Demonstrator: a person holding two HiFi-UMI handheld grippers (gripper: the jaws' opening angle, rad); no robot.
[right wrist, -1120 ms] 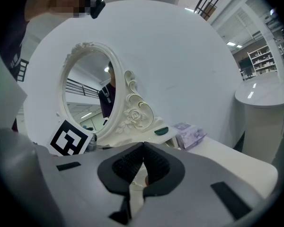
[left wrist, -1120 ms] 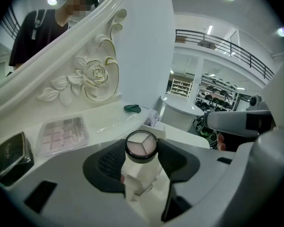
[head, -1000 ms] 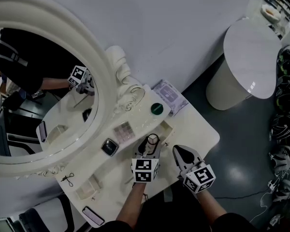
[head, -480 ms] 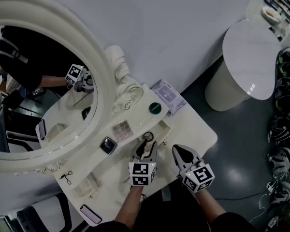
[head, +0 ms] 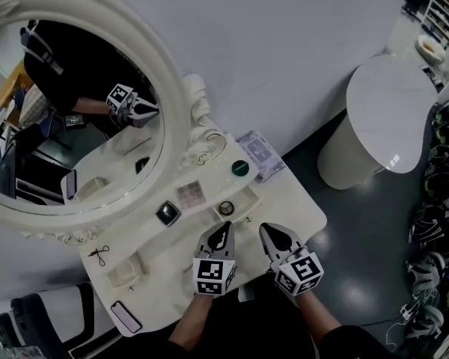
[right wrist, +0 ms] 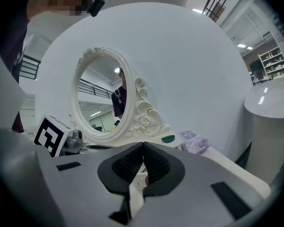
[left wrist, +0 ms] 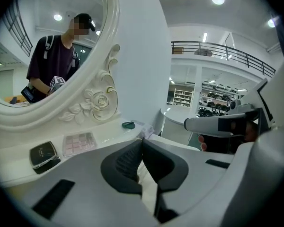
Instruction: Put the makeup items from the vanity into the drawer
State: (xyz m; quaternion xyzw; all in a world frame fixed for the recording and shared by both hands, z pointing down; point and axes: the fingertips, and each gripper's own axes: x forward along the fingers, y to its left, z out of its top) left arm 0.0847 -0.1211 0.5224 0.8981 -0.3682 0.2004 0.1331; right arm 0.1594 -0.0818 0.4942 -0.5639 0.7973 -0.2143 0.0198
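Barely started, by the look of it — clenched empty in both left gripper point(head: 226, 227) and right gripper point(head: 266, 230), with palette point(head: 190, 196), black compact point(head: 168, 214) and green disc point(head: 241, 167) left farther back on the vanity point(head: 288, 200).

Smooth, glossy vanity top point(head: 293, 200); carved mirror frame point(head: 175, 118) perhaps painted wood or plastic.

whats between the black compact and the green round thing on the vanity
A pink eyeshadow palette lies between them; the head view shows it.

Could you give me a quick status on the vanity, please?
Both shut and empty: left gripper, right gripper. Small round case in the drawer. Left on the vanity: eyeshadow palette, black compact. Nothing blocking them.
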